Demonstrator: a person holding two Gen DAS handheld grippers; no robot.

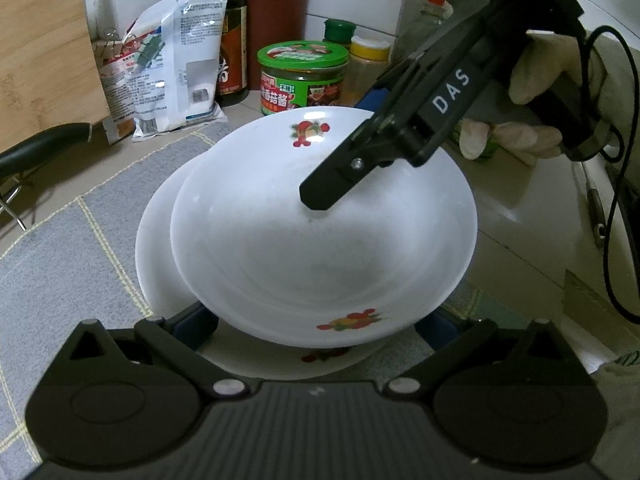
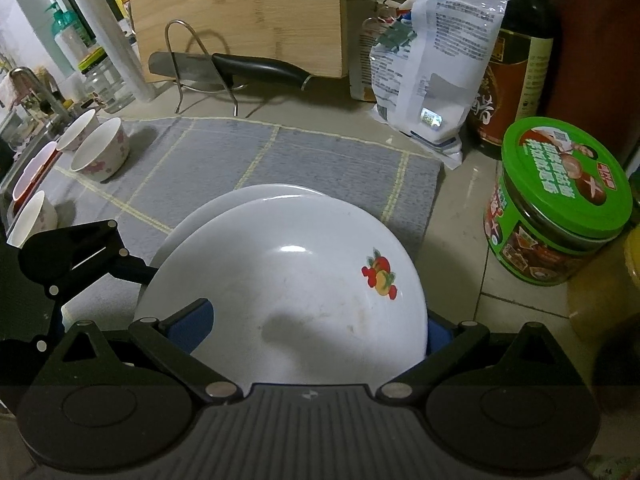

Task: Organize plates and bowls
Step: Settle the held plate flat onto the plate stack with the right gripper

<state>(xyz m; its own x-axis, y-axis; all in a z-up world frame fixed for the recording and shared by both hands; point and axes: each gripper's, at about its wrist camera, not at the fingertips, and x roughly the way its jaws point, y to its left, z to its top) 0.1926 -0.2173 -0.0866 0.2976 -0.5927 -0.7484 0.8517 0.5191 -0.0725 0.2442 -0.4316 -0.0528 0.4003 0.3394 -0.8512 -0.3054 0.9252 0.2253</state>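
Note:
Two white plates with fruit prints are stacked on a grey mat. The upper plate sits offset on the lower plate. My left gripper is open, its blue pads either side of the plates' near edge. My right gripper is open too, its fingers either side of the upper plate; the lower plate peeks out behind. In the left wrist view the right gripper's finger hangs over the plate. Several small floral bowls stand at the mat's left end.
A green-lidded jar, a dark sauce bottle, white packets, a knife on a wire stand and a wooden board line the back of the counter. A sink edge lies far left.

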